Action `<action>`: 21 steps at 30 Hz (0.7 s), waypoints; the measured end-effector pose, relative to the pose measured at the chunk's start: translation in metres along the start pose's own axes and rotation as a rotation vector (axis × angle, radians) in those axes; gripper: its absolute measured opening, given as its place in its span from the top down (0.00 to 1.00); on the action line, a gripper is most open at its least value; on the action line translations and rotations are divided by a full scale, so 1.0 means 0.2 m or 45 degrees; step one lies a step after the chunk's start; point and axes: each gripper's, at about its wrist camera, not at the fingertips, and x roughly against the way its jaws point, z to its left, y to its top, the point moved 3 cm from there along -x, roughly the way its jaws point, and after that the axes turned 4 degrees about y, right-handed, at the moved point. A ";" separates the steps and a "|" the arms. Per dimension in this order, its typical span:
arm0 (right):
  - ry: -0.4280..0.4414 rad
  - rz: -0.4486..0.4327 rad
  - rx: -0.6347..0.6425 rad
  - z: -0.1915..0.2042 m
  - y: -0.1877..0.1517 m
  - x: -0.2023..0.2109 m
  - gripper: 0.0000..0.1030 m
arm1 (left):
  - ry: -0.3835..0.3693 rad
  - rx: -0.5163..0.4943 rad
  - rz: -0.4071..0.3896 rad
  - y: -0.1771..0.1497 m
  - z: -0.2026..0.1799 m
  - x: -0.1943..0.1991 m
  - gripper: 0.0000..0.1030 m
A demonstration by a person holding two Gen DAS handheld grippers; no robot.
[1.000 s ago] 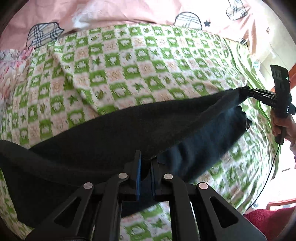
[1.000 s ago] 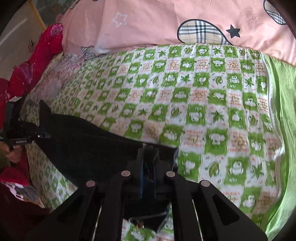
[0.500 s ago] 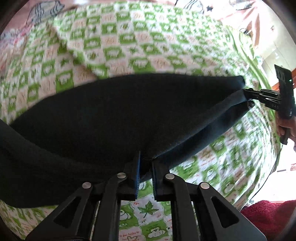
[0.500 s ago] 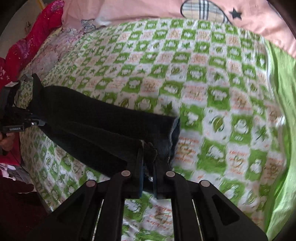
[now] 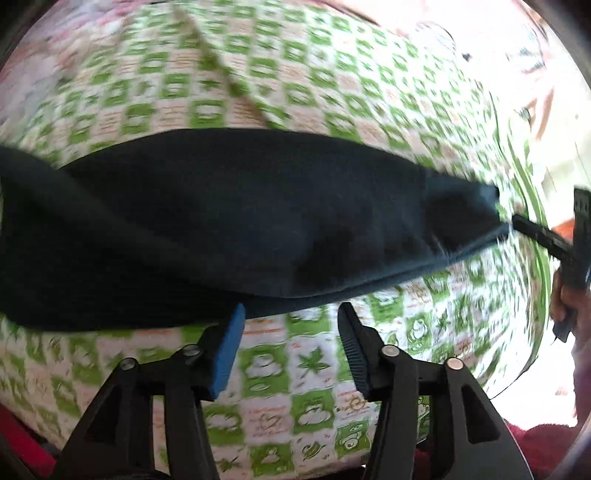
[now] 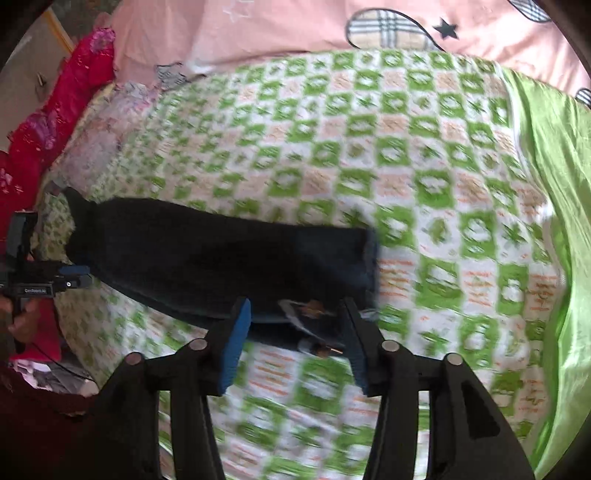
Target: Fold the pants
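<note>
The dark navy pants [image 5: 229,225] lie stretched flat across the green-and-white checked bed cover [image 5: 317,369]. My left gripper [image 5: 290,317] is open and empty, its fingertips just short of the pants' near edge. In the right wrist view the pants [image 6: 207,258] lie lengthwise, with the waist end and a metal button [image 6: 325,349] nearest. My right gripper [image 6: 295,314] is open and empty, its fingers on either side of that waist end. The right gripper also shows at the far right of the left wrist view [image 5: 546,240], beside the pants' end.
A pink pillow or quilt with plaid patches [image 6: 369,26] lies at the head of the bed. Red bedding [image 6: 40,122] is piled at the left. A plain green sheet edge [image 6: 554,184] runs along the right. The left gripper shows at the left edge of the right wrist view [image 6: 48,280].
Both grippers were shut on the pants and held them up; now both have opened and let go. The pants have dropped flat onto the bed cover.
</note>
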 end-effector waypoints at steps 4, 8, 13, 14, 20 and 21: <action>0.102 0.016 0.080 0.25 0.06 -0.10 0.49 | 0.062 0.166 -0.021 0.02 0.20 0.09 0.42; 0.257 0.052 0.173 0.57 0.09 -0.24 0.49 | 0.132 0.379 -0.023 0.06 0.45 0.14 0.37; 0.381 0.141 0.354 1.01 0.10 -0.49 0.49 | 0.180 0.650 -0.030 0.15 0.79 0.19 0.37; 0.392 0.153 0.396 1.09 0.10 -0.54 0.49 | 0.188 0.684 -0.041 0.17 0.84 0.21 0.37; 0.394 0.210 0.611 1.47 0.11 -0.80 0.49 | 0.230 0.858 -0.081 0.30 1.13 0.27 0.36; 0.372 0.213 0.642 1.52 0.11 -0.84 0.49 | 0.220 0.893 -0.090 0.32 1.17 0.29 0.36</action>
